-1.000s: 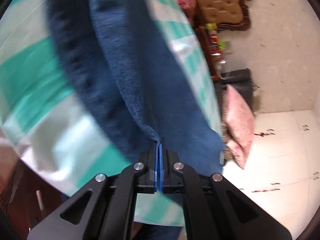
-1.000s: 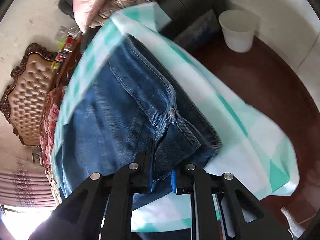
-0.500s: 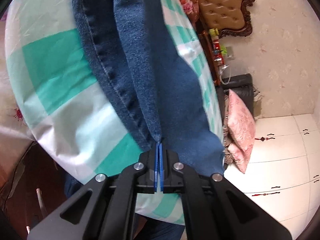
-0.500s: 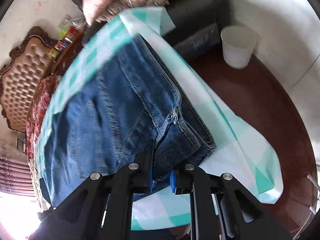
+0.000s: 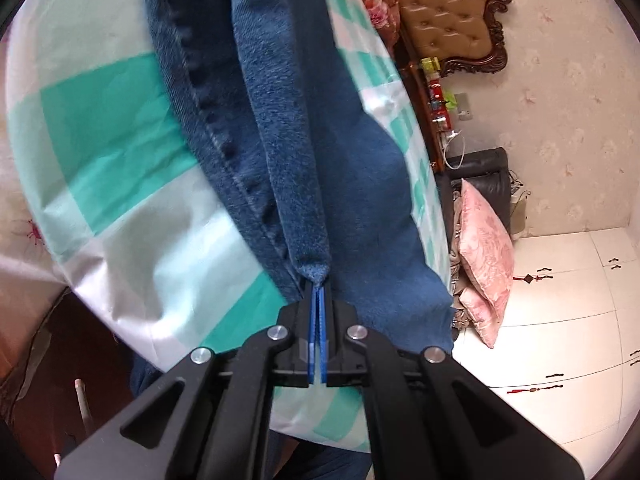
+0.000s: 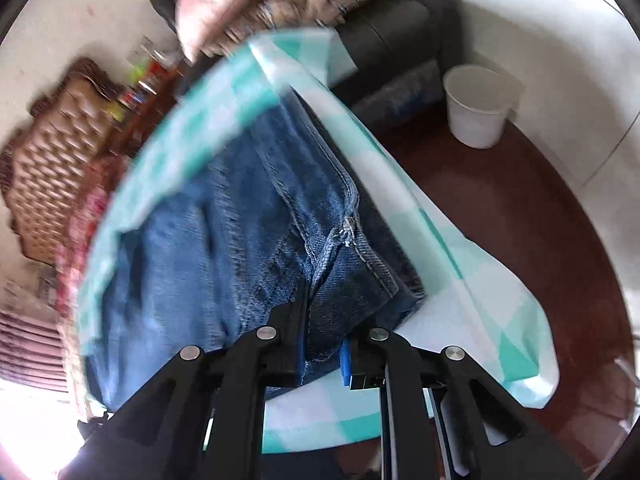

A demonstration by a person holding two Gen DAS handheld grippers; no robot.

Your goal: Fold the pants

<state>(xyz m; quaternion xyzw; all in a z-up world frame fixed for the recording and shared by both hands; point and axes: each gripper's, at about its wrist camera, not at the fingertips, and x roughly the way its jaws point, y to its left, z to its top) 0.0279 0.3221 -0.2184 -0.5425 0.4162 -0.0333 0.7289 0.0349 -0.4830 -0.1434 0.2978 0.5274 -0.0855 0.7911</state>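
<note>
Blue denim pants lie on a table under a green and white checked cloth. My left gripper is shut on a thin fold of the pants' edge, which runs up and away from the pads. In the right wrist view the pants show seams and a thick folded corner. My right gripper is shut on that thick corner, denim filling the narrow gap between the blue pads. The checked cloth hangs over the table edge to the right.
A tufted brown headboard and a pink pillow on a dark seat stand beyond the table. A white bucket sits on the dark red floor by a black sofa. White cabinet doors lie at the right.
The left view has sharpened and shifted slightly, with the held fold still in the pads. The right wrist has rolled, so the pants and bucket sit lower and more turned in view.
</note>
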